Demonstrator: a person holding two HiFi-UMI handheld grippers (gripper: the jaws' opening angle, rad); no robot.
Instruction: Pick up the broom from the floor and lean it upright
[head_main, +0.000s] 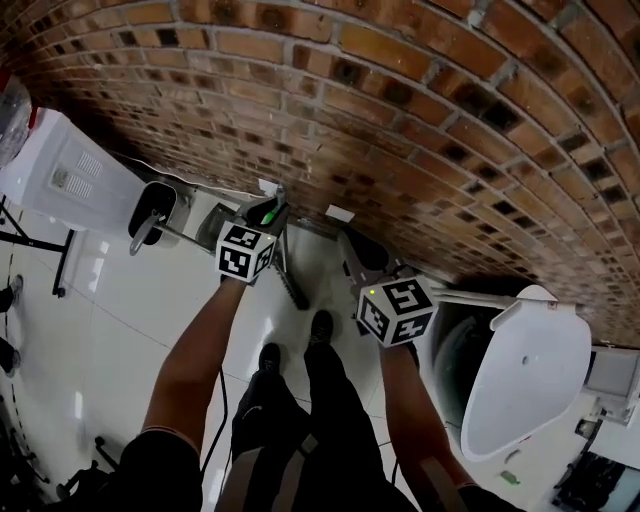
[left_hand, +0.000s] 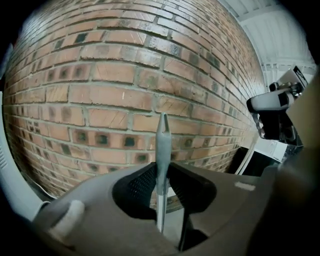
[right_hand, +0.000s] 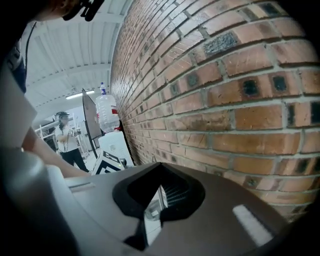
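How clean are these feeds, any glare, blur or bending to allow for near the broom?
Head view: the lens bows the brick wall into an arc; the glossy floor shows glare. Left gripper view: broom handle sharp, right edge a brown blur. Right gripper view: brick wall crisp, corners dark, ceiling lights bright at left.

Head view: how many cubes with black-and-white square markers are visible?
2. One black-and-white marker cube sits at the end of the person's left forearm, near the picture's middle; the other sits at the end of the right forearm, lower and further right. None appears hidden.
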